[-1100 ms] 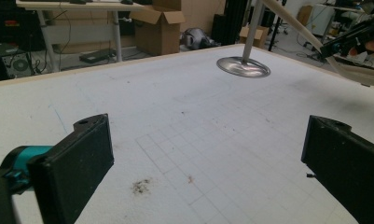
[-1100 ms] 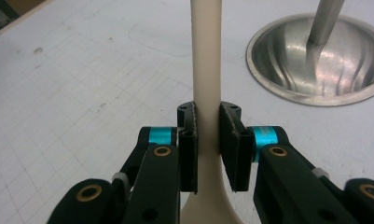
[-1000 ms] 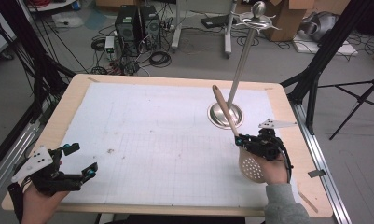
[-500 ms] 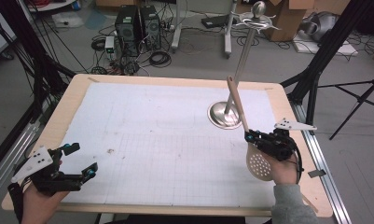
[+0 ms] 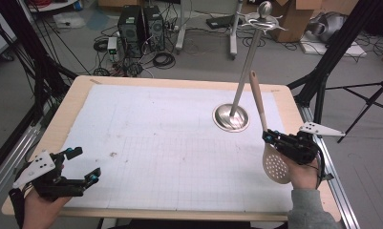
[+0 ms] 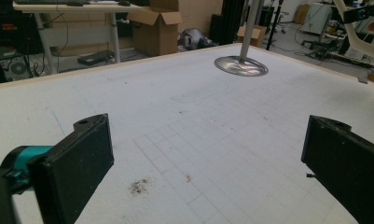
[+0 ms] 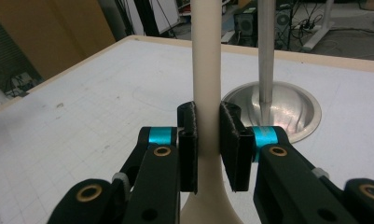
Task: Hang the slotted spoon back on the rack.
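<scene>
Take the stand (image 5: 247, 67) as your landmark: its round metal base sits on the white mat (image 5: 170, 143) toward the far right of the table (image 5: 74, 95), and its pole leans up and away to a hooked top with a ball finial. Everything hinges on how the slotted spoon (image 5: 276, 165) lies against that stand. You hold it just on the near-right side of the base, its long axis nearly upright, perforated bowl down toward you and handle tip up beside the pole, about halfway up, below the hooks. If hanging it is the aim, I judge the handle end has to travel up and toward the hooked top.

Your right gripper (image 5: 271, 139) is the near one: its jaws are clamped on the spoon's neck just above the bowl, as the right gripper view (image 7: 208, 135) confirms. Your left gripper (image 5: 86, 164) rests far from the stand at the near-left corner, jaws spread wide and empty.
</scene>
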`<state>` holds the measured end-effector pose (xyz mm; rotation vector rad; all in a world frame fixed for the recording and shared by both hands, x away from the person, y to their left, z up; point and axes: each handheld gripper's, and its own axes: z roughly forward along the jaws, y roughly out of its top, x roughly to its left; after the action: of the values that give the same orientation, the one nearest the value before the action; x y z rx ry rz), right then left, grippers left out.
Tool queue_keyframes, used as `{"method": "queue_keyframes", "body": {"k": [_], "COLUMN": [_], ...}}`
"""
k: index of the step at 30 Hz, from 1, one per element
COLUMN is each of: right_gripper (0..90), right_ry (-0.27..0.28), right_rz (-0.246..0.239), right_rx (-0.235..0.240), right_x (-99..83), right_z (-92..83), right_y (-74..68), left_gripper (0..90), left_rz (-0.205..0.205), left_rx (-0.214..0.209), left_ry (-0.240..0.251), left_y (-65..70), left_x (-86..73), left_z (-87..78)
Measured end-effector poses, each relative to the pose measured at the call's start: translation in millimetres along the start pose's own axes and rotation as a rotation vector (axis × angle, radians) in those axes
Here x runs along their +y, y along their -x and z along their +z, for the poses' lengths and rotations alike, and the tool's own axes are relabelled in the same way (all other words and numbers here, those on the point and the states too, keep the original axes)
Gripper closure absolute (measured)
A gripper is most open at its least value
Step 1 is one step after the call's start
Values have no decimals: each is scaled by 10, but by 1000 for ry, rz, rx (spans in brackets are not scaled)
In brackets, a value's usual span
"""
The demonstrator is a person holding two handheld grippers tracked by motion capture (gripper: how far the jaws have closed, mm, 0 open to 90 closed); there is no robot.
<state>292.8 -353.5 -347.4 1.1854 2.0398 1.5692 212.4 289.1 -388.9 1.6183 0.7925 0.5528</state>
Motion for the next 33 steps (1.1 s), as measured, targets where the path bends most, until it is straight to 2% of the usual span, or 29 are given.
{"method": "queue_keyframes", "body": {"k": [11,33], "right_gripper": [784,785], "right_ry": [26,48], "right_rz": [17,10], "right_rx": [-9,-12], "right_x": [45,175], "right_z": [-137,-256], "right_y": [99,274], "left_gripper": [24,24], "left_rz": [1,-7], "left_rx": [11,38], "left_ry": [1,-2], "left_y": [13,34], "left_x": [-15,-65], "left_z": [-52,-173]}}
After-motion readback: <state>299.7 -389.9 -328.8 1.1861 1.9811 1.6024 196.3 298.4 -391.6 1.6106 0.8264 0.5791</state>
